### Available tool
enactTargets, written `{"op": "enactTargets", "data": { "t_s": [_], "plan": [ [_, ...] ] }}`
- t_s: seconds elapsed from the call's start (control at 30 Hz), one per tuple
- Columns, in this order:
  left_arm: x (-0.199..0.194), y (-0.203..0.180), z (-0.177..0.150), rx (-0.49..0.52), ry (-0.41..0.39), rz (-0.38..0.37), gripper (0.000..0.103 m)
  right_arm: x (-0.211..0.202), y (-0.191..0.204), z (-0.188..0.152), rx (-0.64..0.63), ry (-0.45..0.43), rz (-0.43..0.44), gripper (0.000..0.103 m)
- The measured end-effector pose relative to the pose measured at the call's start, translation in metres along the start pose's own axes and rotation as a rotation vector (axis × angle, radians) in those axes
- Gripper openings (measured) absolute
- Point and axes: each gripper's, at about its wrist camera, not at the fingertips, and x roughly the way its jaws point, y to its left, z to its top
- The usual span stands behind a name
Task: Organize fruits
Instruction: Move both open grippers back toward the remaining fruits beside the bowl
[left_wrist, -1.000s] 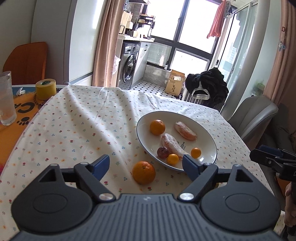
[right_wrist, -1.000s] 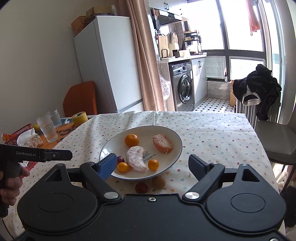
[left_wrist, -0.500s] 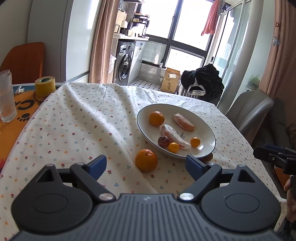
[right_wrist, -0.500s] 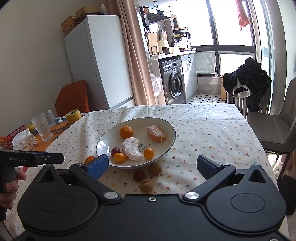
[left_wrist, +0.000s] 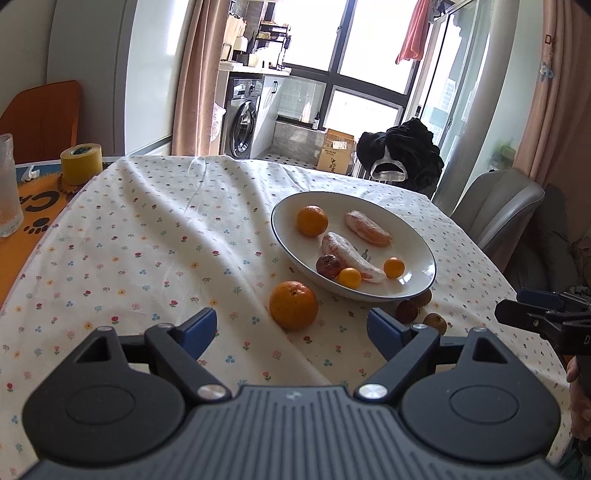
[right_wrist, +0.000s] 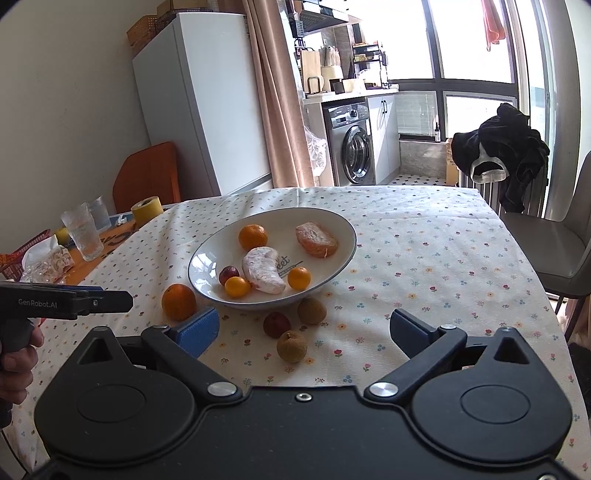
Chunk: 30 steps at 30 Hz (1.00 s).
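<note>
A white plate (left_wrist: 413, 236) (right_wrist: 207, 254) on the flowered tablecloth holds an orange, two peeled citrus pieces, two small kumquats and a dark red fruit. A loose orange (left_wrist: 293, 304) (right_wrist: 178, 301) lies on the cloth just in front of my open left gripper (left_wrist: 291, 332). Two brown longans (right_wrist: 291, 346) (right_wrist: 312, 311) and a red fruit (right_wrist: 276, 324) lie beside the plate, between the fingers of my open right gripper (right_wrist: 304, 328), which holds nothing. The left gripper's side shows at the left edge of the right wrist view.
A yellow tape roll (left_wrist: 80, 163), drinking glasses (right_wrist: 82, 236) and a snack bag (right_wrist: 48, 264) stand on an orange mat at the table's left. A grey chair (right_wrist: 554, 243) stands to the right, dark clothes hang behind.
Both grippers have pulled back from the plate. More of the cloth shows, and the longans and red fruit have come into view in front of the right gripper.
</note>
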Motion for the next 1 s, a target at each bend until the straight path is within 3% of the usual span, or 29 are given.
{"op": "enactTargets", "data": {
  "t_s": [0.17,0.43,0.53,0.9,1.0],
  "plan": [
    [0.010,-0.001,0.000,0.007,0.002,-0.007,0.078,0.012,0.000,-0.006,-0.006,0.041,0.015,0.080],
    [0.033,-0.002,-0.002,0.020,0.031,-0.026,0.065,0.029,0.002,-0.011,-0.027,0.078,0.020,0.074],
    [0.042,-0.002,-0.002,0.021,0.041,-0.027,0.063,0.037,0.002,-0.013,-0.018,0.097,0.025,0.065],
    [0.064,-0.001,0.003,0.016,0.055,-0.023,0.056,0.054,0.000,-0.017,-0.003,0.118,0.025,0.062],
    [0.071,-0.002,0.003,0.017,0.058,-0.020,0.052,0.057,-0.002,-0.019,0.006,0.126,0.027,0.048]
  ]
}}
